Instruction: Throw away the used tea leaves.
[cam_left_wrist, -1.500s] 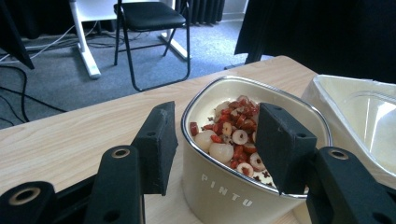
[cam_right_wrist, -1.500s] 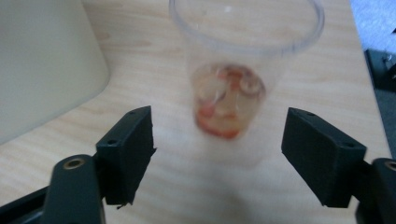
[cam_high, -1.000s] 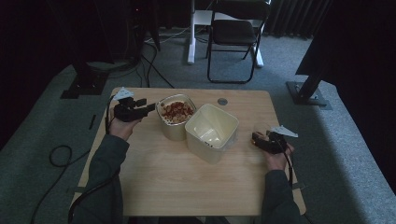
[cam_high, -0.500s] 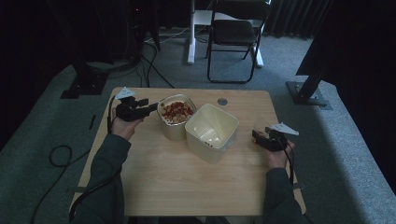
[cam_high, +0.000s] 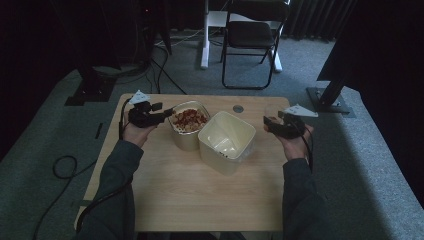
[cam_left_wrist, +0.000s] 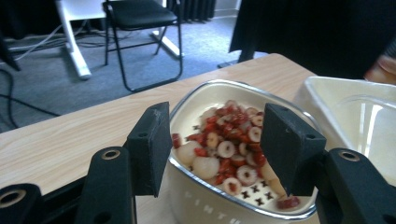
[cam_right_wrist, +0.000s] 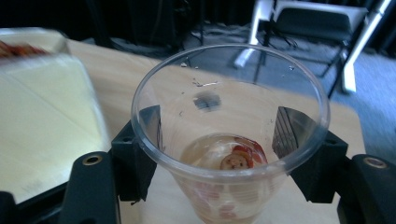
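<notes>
Between the right gripper's (cam_right_wrist: 224, 154) 2 fingers (cam_right_wrist: 140, 149) sits a gripped clear cup (cam_right_wrist: 229, 135); the left gripper's (cam_left_wrist: 219, 149) have just widened, empty.

Light wooden table (cam_high: 165, 195) on grey carpet (cam_high: 45, 150), grain running front to back. Round tin (cam_high: 188, 131) of red and white pieces standing left of centre on the far half. Square cream tub (cam_high: 227, 141) just beside it to the right, the two apparently touching. Small round grey disc (cam_high: 238, 108) set in the top near the far edge. Bare wood across the near half.
</notes>
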